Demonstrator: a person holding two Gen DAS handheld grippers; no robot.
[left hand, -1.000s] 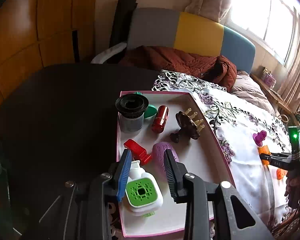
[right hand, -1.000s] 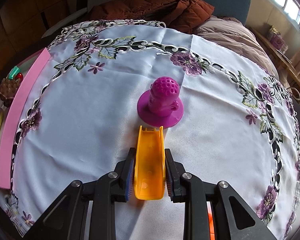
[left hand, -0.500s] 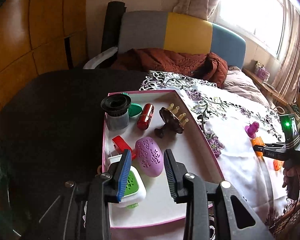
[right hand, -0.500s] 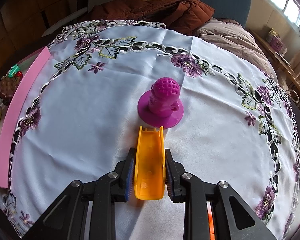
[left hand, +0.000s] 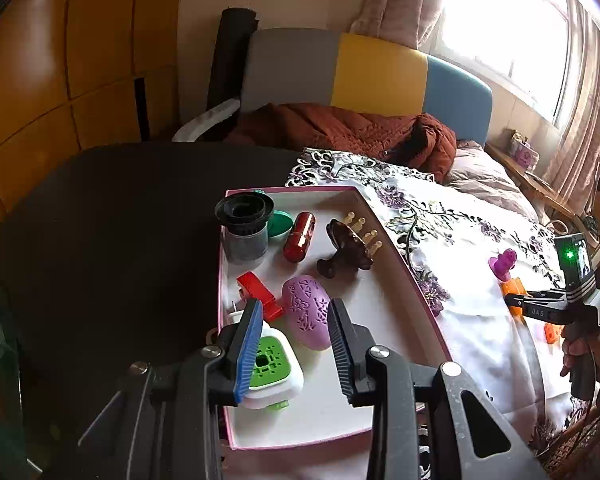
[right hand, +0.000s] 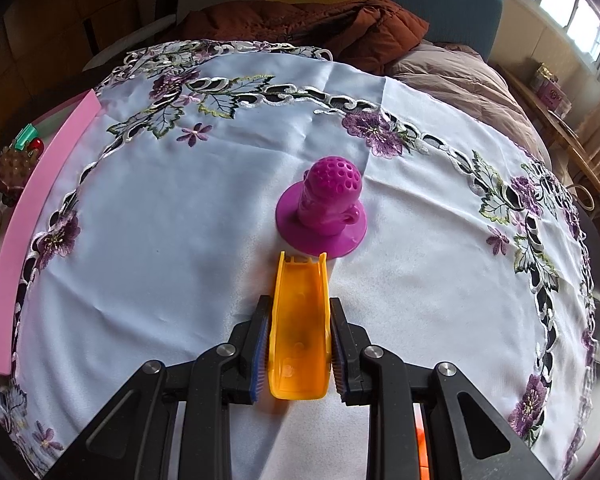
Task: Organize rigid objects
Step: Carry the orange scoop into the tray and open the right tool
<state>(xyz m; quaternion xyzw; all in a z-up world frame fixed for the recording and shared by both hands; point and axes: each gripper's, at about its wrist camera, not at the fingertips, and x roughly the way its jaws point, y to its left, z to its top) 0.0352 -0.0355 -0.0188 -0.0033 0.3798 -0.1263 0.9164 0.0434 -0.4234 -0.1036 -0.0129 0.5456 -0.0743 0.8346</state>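
My right gripper (right hand: 299,316) is shut on an orange plastic clip (right hand: 299,320) just above the white embroidered tablecloth (right hand: 160,220); it also shows in the left wrist view (left hand: 514,298). A magenta suction-cup holder (right hand: 324,208) stands just beyond the clip. My left gripper (left hand: 294,312) is open and empty above the near part of a pink-rimmed white tray (left hand: 380,300). The tray holds a purple oval brush (left hand: 306,312), a white and green device (left hand: 272,368), a red clip (left hand: 260,290), a dark cup (left hand: 244,228), a red tube (left hand: 299,236) and a brown massage comb (left hand: 348,248).
The tray's pink rim (right hand: 32,208) lies at the left of the cloth. A dark tabletop (left hand: 112,220) spreads left of the tray. A sofa with a rust blanket (left hand: 340,132) stands behind. Another orange piece (left hand: 552,334) lies by the right hand.
My left gripper has drawn back and up from the tray, so the white and green device now lies left of its jaws. The right gripper stays still with the orange clip.
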